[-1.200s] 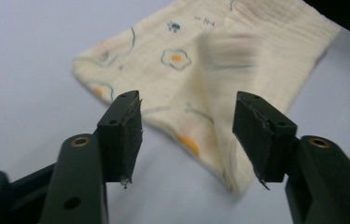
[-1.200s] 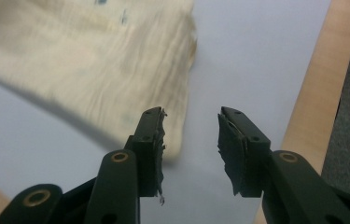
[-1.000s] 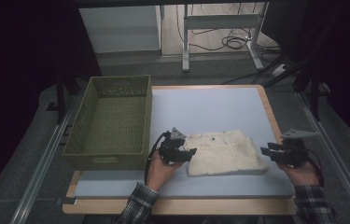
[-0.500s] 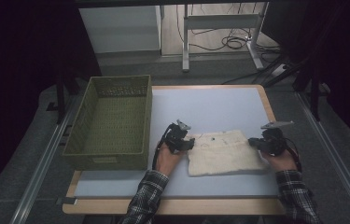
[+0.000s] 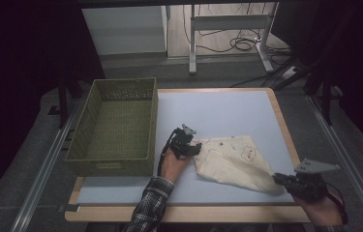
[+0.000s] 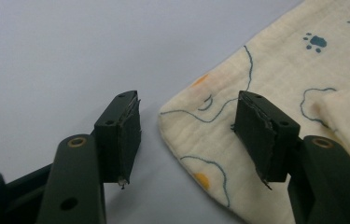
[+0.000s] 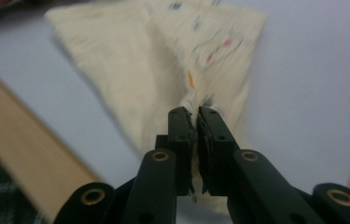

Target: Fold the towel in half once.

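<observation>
A cream cloth (image 5: 232, 162) with small printed animals lies on the pale blue table top (image 5: 218, 111), pulled out into a point toward the near right. My right gripper (image 5: 277, 179) is shut on that corner; the right gripper view shows the cloth (image 7: 154, 51) pinched between the two jaws of the right gripper (image 7: 196, 114). Those jaws have just been closing, then eased a little, with the cloth still between them. My left gripper (image 5: 197, 147) rests at the cloth's left corner. There the left gripper (image 6: 186, 135) stands open, with the rounded corner of the cloth (image 6: 275, 74) lying between its jaws, untouched.
A green woven basket (image 5: 111, 166) stands at the left of the table, close to my left hand. The wooden table edge (image 5: 189, 212) runs along the near side. Beyond the table are a white cabinet (image 5: 121, 29), a metal frame and cables on the floor.
My right gripper closed on the cloth's right corner and drew it toward the near right, stretching the cloth into a point. The left gripper shifted slightly right early on, then stayed.
</observation>
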